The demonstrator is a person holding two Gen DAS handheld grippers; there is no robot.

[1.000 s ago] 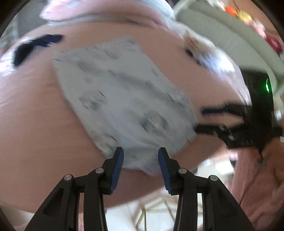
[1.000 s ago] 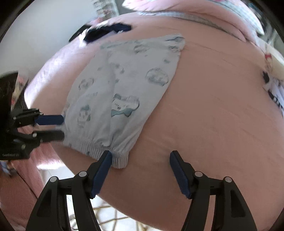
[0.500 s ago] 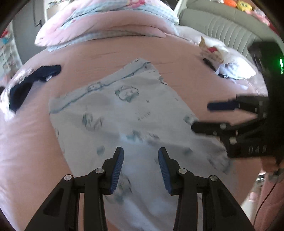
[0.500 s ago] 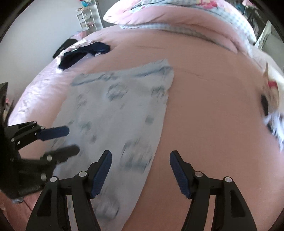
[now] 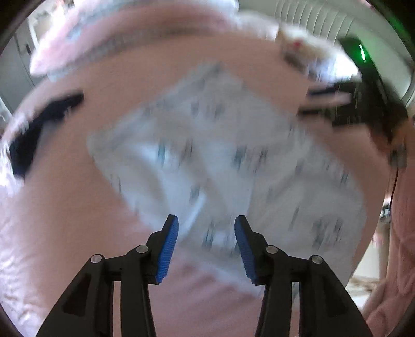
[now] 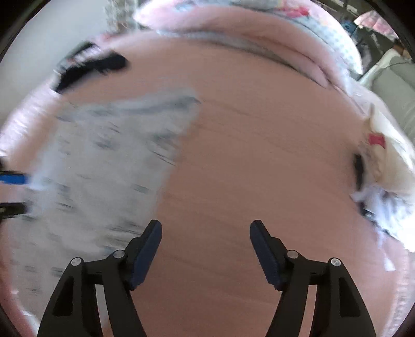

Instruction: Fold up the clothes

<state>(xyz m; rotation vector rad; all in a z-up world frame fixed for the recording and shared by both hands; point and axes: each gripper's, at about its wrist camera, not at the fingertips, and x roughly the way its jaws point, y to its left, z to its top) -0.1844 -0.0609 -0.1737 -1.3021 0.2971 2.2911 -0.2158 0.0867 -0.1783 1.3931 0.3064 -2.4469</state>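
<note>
A light blue printed garment (image 5: 220, 160) lies spread flat on the pink bed (image 5: 64, 207); both views are motion-blurred. My left gripper (image 5: 206, 243) is open and empty, hovering over the garment's near edge. My right gripper (image 6: 206, 248) is open and empty over bare pink sheet, just right of the garment (image 6: 103, 168). The right gripper also shows in the left wrist view (image 5: 326, 101), at the garment's far right side. The left gripper's fingertips (image 6: 13, 178) show at the left edge of the right wrist view.
A dark navy garment (image 5: 44, 121) lies at the bed's far left, also seen in the right wrist view (image 6: 90, 67). White clothes with a red mark (image 6: 384, 160) sit at the right. Pink pillows (image 6: 246, 23) lie at the back. A grey headboard (image 5: 324, 15) stands behind.
Both grippers have swept forward over the bed, staying open. The garment now lies further under the left gripper, and the right gripper has shifted right onto bare sheet.
</note>
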